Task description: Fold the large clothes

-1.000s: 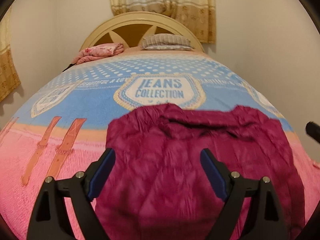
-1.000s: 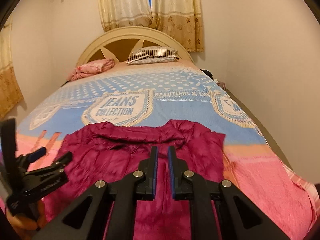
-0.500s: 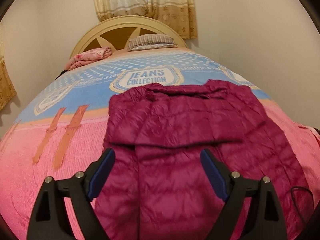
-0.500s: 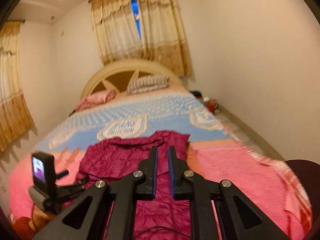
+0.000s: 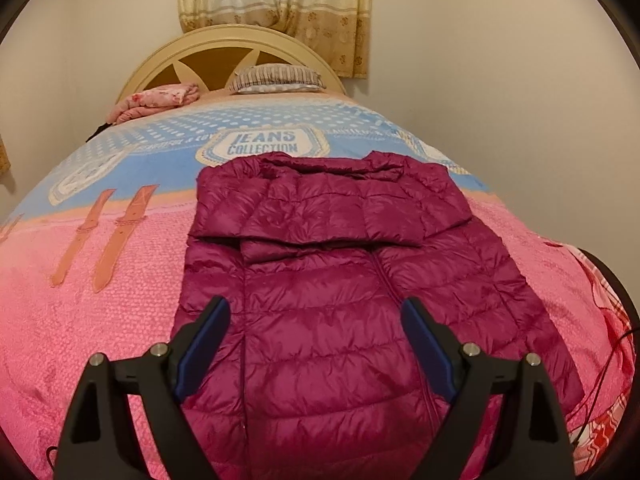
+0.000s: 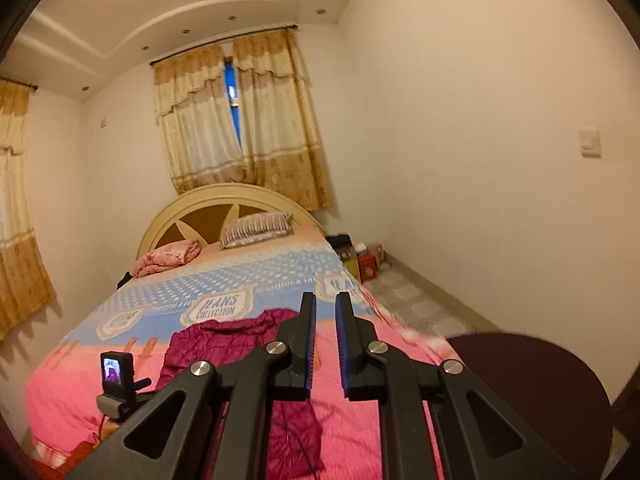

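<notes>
Left wrist view: looked down over a magenta puffer jacket (image 5: 352,280) spread on the bed (image 5: 80,300). Lay on the pink lower half of the blanket, collar reaching the blue band just below the "JEANS COLLECTION" badge (image 5: 262,145). Left gripper (image 5: 316,344) hung above the hem, fingers (image 5: 204,344) spread wide, nothing between them, no contact with the fabric that could be seen.

A second ago, sat much closer over the cloth, with only the chest filling the view; now pulled back enough to show the whole garment, both sleeves already folded in across the chest. Right wrist view: a second ago hovered low over the jacket (image 6: 224,340); now lifted high and away, taking in curtains (image 6: 236,120), ceiling and headboard (image 6: 224,208). Right gripper (image 6: 322,344) with fingers pressed nearly together, only a thin gap, empty. Left gripper's body and small screen (image 6: 112,374) visible low at left.

Read as a retreat after the sleeve folds: both tools clear, garment left flat, probably a pause before the next fold.

Long axis ran straight up the bed, hem nearest the cameras, collar pointing toward the headboard and the striped pillow (image 5: 276,78). Zip line ran the same way, a little right of centre. Most likely next: hem brought up toward the collar, across that axis. Slippery quilted shell, so apt to spring back.
</notes>
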`<state>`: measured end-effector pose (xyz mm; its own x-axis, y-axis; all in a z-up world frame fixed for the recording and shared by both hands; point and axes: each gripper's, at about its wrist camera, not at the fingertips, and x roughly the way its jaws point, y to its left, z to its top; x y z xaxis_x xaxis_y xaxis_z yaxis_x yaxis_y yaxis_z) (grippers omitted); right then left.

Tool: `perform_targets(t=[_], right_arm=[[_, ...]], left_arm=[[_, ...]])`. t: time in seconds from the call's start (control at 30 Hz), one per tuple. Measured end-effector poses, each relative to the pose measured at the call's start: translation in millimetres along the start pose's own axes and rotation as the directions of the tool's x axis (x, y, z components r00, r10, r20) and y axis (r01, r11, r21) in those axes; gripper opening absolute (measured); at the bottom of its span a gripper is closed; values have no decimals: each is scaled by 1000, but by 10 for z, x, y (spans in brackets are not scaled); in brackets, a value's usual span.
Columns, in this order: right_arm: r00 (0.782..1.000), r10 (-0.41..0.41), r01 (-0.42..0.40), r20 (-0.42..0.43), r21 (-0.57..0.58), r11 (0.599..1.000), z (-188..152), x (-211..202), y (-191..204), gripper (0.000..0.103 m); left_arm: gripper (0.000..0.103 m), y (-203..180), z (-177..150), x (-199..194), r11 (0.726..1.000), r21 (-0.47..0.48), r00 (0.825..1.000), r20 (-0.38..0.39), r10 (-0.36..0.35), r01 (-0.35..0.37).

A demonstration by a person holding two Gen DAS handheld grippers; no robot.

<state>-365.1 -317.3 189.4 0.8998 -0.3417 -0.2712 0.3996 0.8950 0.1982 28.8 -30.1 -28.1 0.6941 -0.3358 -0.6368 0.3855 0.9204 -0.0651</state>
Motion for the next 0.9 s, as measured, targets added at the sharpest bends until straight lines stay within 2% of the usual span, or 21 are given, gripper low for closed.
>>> perform_targets(t=[0.07, 0.13, 0.2, 0.27, 0.37, 0.43, 0.5, 0.6, 0.63, 0.73, 0.9], right_arm=[[999, 21, -19, -41, 58, 998, -44, -15, -58, 10], [992, 64, -51, -109, 123, 991, -204, 172, -85, 10], [983, 62, -44, -171, 110, 993, -388, 441, -4, 10], [977, 37, -20, -210, 81, 996, -558, 746, 83, 10], [977, -4, 17, -215, 56, 998, -868, 1106, 114, 10], [970, -56, 67, -237, 40, 997, -1112, 1387, 86, 10], [964, -58, 77, -259, 64, 995, -1326, 1583, 20, 10], [948, -49, 88, -315, 110, 990, -1658, 1958, -82, 10], [944, -78, 111, -320, 85, 990, -1764, 2089, -68, 10], [935, -131, 147, -331, 23, 989, -1927, 2361, -23, 10], [910, -174, 212, -377, 60, 975, -2164, 2708, -49, 10]], left_arm=[[90, 0, -9, -43, 999, -25, 999, -4, -32, 32], [90, -11, -21, -102, 996, -48, 997, -4, -80, 80], [90, -57, -23, -195, 994, -40, 995, 15, -103, 103], [90, -113, -17, -278, 996, -1, 995, 37, -91, 91], [90, -97, -13, -347, 997, 17, 995, 57, -78, 77], [90, -26, -27, -351, 996, 4, 995, 50, -84, 84], [90, 83, -59, -335, 997, -21, 996, 45, -74, 75], [90, 271, -126, -302, 999, -42, 998, 49, -25, 28], [90, 334, -144, -296, 999, -46, 999, 48, -10, 12], [90, 517, -212, -310, 998, -63, 998, 60, 27, -24], [90, 815, -299, -366, 993, -109, 995, 77, 60, -51]])
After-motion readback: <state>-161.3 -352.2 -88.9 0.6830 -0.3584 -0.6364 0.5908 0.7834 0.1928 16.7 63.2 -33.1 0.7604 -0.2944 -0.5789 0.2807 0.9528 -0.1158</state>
